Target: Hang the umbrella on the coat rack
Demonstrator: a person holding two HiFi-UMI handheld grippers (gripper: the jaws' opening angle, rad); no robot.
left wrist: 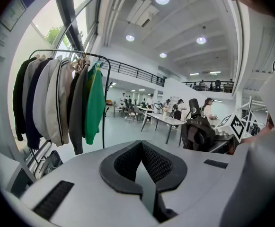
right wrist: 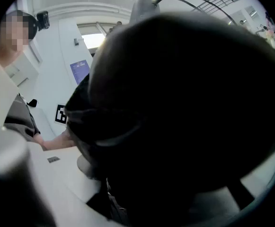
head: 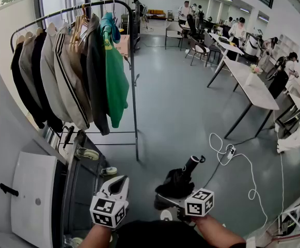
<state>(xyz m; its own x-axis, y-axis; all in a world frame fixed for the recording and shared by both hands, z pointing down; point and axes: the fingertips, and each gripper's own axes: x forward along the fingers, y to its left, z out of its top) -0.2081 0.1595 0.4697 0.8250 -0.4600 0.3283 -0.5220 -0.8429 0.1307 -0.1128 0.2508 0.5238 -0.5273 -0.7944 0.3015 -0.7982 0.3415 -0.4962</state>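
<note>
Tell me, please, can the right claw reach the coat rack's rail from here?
Probably not yet. The right claw, shut on the umbrella, sits low and well short of the coat rack; open floor lies between, so nothing blocks a step closer.

Held a folded black umbrella (head: pixel 176 182) in the right tool (head: pixel 183 206) at lower centre, handle up-frame. Held the left tool (head: pixel 119 182) at lower left, jaws together. Faced a coat rack (head: pixel 134 87) full of jackets (head: pixel 72 71) at upper left.
</note>
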